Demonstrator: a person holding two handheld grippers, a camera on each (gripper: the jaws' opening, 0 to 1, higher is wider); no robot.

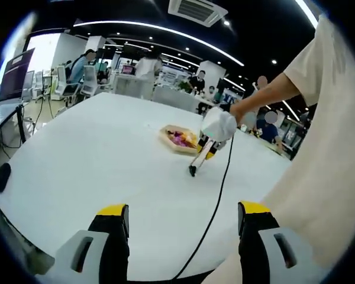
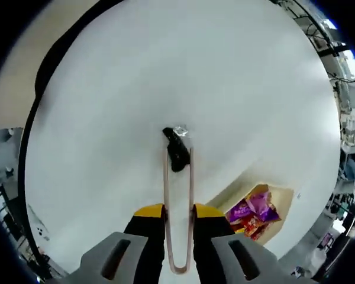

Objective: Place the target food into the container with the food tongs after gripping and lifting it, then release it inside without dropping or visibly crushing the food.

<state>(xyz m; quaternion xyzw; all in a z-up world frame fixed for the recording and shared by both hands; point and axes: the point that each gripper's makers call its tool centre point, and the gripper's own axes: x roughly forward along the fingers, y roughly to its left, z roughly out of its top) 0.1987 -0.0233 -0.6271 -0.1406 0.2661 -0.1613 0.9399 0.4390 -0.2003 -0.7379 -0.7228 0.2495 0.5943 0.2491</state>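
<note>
My right gripper is shut on the looped end of thin metal food tongs. Their black tips point down at the white table and rest beside a small silvery wrapped piece of food. I cannot tell whether the tips hold it. A pale tray-like container holding purple and red packets lies to the right of the tongs. In the left gripper view, the right gripper holds the tongs just in front of the container. My left gripper hangs open over the near table edge, holding nothing.
A black cable runs from the right gripper toward the near table edge. A dark object lies at the table's left edge. The person's sleeve and shirt fill the right side. Desks, chairs and people stand beyond the table.
</note>
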